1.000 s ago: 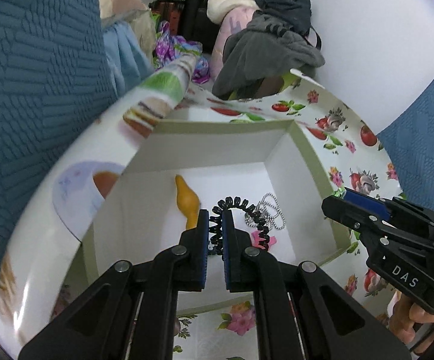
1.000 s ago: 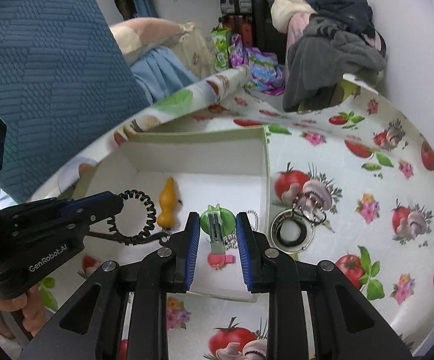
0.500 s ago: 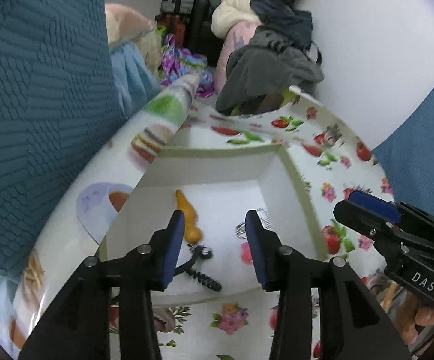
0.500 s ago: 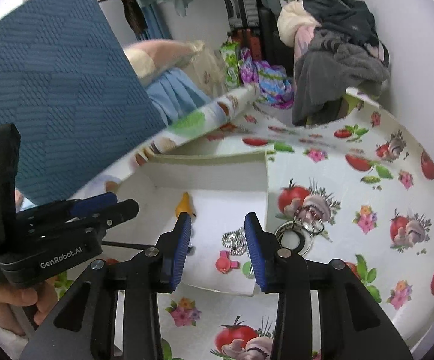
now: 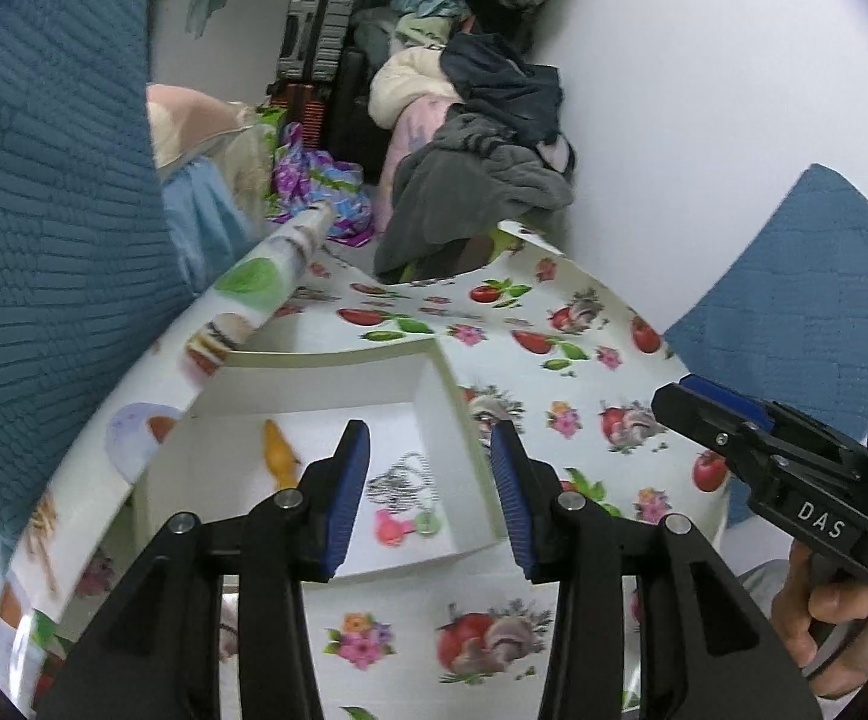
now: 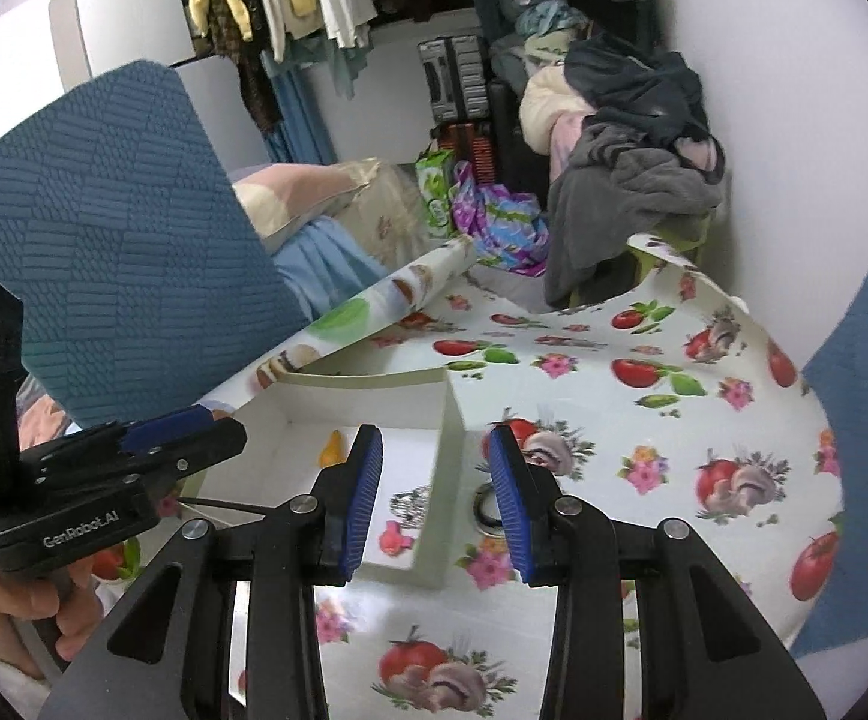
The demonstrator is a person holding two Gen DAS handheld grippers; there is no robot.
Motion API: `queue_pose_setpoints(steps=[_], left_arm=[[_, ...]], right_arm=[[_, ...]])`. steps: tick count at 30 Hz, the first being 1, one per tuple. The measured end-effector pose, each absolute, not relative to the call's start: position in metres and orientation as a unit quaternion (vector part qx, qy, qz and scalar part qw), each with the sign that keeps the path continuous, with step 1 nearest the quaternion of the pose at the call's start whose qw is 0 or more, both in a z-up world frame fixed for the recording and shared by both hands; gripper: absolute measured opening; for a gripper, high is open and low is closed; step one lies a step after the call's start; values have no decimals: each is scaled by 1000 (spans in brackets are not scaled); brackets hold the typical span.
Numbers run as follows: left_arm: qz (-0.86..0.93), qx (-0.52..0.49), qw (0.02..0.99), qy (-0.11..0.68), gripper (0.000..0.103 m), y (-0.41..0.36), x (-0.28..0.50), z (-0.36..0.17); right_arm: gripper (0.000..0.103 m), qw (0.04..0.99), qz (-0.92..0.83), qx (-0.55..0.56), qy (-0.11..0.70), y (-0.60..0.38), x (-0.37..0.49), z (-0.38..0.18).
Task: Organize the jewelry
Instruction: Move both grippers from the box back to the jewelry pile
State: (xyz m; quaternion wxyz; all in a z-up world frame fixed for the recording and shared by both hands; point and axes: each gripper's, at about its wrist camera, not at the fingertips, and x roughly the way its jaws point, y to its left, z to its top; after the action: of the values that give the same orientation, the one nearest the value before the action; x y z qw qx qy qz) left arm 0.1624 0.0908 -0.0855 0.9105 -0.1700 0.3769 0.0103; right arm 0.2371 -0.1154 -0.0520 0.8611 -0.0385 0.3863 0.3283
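Observation:
A shallow white box (image 5: 434,381) lies on the flowered tablecloth. In it lie an orange clip (image 5: 278,451), a silver chain (image 5: 401,483), a pink clip (image 5: 389,527) and a green clip (image 5: 428,521). My left gripper (image 5: 431,498) is open and empty, raised above the box's near side. My right gripper (image 6: 436,501) is open and empty, above the box's right wall (image 6: 448,468). The right wrist view also shows the orange clip (image 6: 330,449), chain (image 6: 410,504), pink clip (image 6: 392,539) and a dark ring (image 6: 484,507) on the cloth outside the box, partly behind a fingertip.
The tablecloth (image 6: 643,438) curls up at the far edge. Blue chair backs stand at left (image 5: 44,240) and right (image 5: 805,276). A heap of clothes (image 5: 481,180) lies beyond the table. The other gripper shows in each view, right (image 5: 793,468) and left (image 6: 104,480).
My left gripper let go of the black spiral hair tie and my right let go of the green clip. Both opened wide and rose back from the box.

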Motion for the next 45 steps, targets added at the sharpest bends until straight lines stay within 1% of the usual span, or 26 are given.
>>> queue_pose_setpoints(steps=[8, 14, 16, 18, 21, 24, 29, 30, 34, 39, 40, 43, 45], left_arm=[[-23, -176, 908, 379, 43, 53, 173, -95], [-45, -179, 898, 401, 43, 18, 185, -123], [-49, -181, 893, 410, 42, 9, 190, -136], [-55, -184, 889, 417, 41, 1, 196, -147], [-58, -184, 885, 424, 39, -9, 204, -161], [-61, -187, 881, 430, 35, -16, 213, -173], [-59, -192, 876, 439, 33, -25, 229, -195], [-58, -189, 876, 440, 30, -28, 233, -199], [-38, -165, 886, 431, 28, -31, 238, -197], [4, -137, 887, 441, 25, -30, 239, -199], [12, -135, 886, 443, 24, -29, 239, -199], [32, -138, 881, 451, 12, -22, 240, -202], [43, -131, 879, 456, 9, -18, 240, -203]], right_arm=[[35, 870, 312, -27, 382, -157, 239, -56], [34, 870, 291, -21, 396, -184, 245, -78], [32, 869, 287, -23, 402, -191, 246, -87], [28, 868, 285, -25, 407, -195, 247, -96], [27, 864, 284, -27, 416, -202, 251, -112], [26, 857, 288, -22, 427, -205, 257, -127], [25, 852, 291, -18, 435, -210, 269, -141], [25, 851, 293, -18, 435, -211, 272, -142], [25, 849, 294, -13, 440, -215, 283, -150], [25, 841, 301, -13, 449, -213, 295, -159], [25, 839, 303, -11, 452, -212, 297, -161], [25, 832, 311, -5, 460, -208, 305, -166], [25, 827, 321, -8, 462, -202, 311, -168]])
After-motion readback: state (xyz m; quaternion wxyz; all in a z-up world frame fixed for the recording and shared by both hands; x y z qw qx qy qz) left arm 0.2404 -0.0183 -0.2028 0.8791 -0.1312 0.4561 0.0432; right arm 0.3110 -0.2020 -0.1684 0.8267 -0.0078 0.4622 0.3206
